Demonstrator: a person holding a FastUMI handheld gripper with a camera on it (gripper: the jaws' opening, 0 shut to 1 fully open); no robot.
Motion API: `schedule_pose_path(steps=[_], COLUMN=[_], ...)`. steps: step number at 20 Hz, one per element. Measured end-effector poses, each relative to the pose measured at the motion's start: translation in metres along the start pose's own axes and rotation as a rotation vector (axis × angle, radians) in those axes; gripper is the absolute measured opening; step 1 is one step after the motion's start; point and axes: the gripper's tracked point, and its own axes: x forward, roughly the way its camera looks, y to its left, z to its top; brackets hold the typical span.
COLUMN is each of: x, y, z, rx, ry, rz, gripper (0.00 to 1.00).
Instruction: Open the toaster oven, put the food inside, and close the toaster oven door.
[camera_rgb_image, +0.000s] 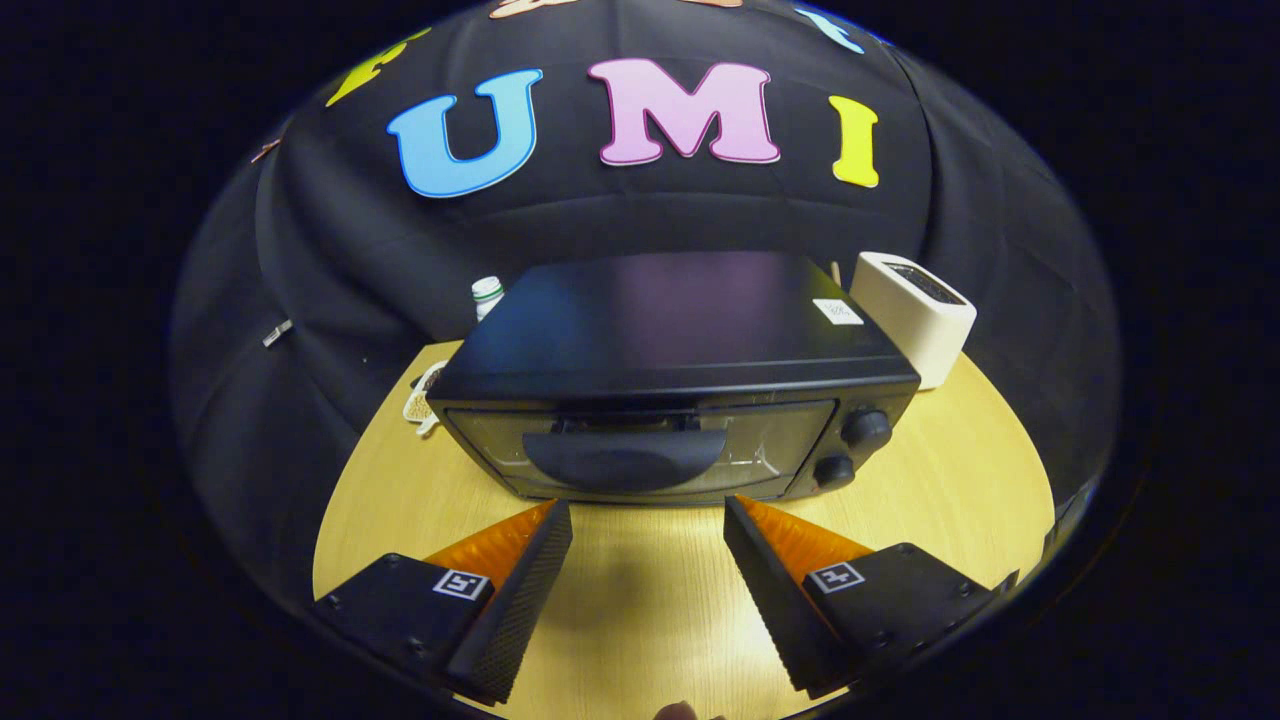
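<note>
Jaws spread wide and hold nothing; the gripper (648, 512) hovers over the wooden table (950, 480), just short of the toaster oven (675, 380), a black box with its glass door (640, 450) closed and two knobs (866, 430).

so the toaster oven (675, 380) sits in the middle of the tabletop (960, 470), door shut and facing the claw (648, 520), which is spread wide just in front of it with nothing between its fingers. behind the oven's right rear corner, near the tabletop's far right edge, there's a toaster (915, 315). a small bottle (487, 295) peeks out behind the left rear corner, and some small item (422, 400) lies beside the oven's left side at the left edge
</note>
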Motion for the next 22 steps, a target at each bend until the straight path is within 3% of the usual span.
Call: schedule_pose_path(steps=[9,16,22], x=[-0.065,-0.135,-0.174], y=[-0.027,-0.082,-0.136], z=[0.074,0.161,0.209], rx=[-0.001,-0.028,-0.010], ry=[-0.202,-0.410,-0.500], rz=[0.043,0.030,0.034], gripper=[0.99,0.99,0.99])
